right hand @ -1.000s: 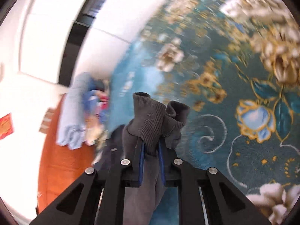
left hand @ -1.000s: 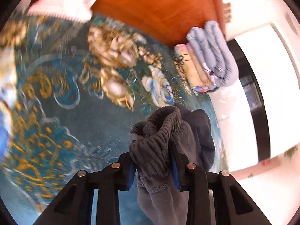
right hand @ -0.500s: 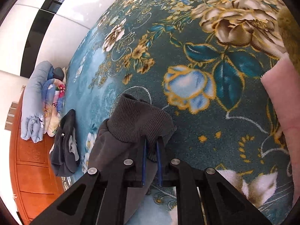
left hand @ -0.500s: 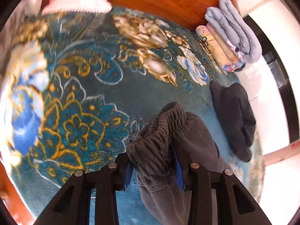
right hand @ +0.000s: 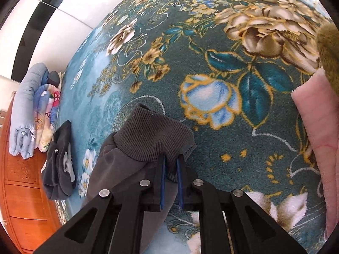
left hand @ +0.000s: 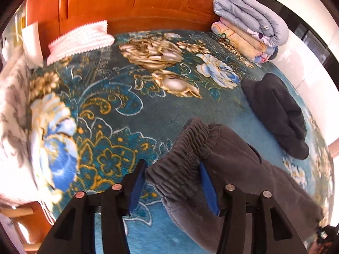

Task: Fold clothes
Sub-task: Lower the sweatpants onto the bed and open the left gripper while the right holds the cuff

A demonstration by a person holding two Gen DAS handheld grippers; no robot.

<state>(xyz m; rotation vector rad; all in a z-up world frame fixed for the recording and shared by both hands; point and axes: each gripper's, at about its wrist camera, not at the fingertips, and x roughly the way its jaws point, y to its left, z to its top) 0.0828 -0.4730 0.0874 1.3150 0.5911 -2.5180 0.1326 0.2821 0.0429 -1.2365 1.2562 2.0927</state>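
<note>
Dark grey sweatpants (left hand: 228, 169) lie on a teal floral blanket (left hand: 131, 110). In the left wrist view, their gathered waistband (left hand: 180, 160) lies between the fingers of my left gripper (left hand: 172, 182), whose jaws stand wide apart around it. In the right wrist view, my right gripper (right hand: 170, 171) is shut on the ribbed ankle cuff (right hand: 152, 135) of the sweatpants (right hand: 118, 173), low over the blanket (right hand: 211, 67).
A folded dark garment (left hand: 275, 114) lies to the right of the sweatpants; it also shows in the right wrist view (right hand: 59, 160). Folded quilts (left hand: 250, 21) are stacked by the wooden headboard (left hand: 127, 2). A pink-white knit (left hand: 80, 40) lies at the back left. A pink cloth (right hand: 317, 139) lies at the right.
Both grippers have lowered the sweatpants onto the blanket. The left jaws have spread wider around the waistband. The right gripper stays shut on the cuff.
</note>
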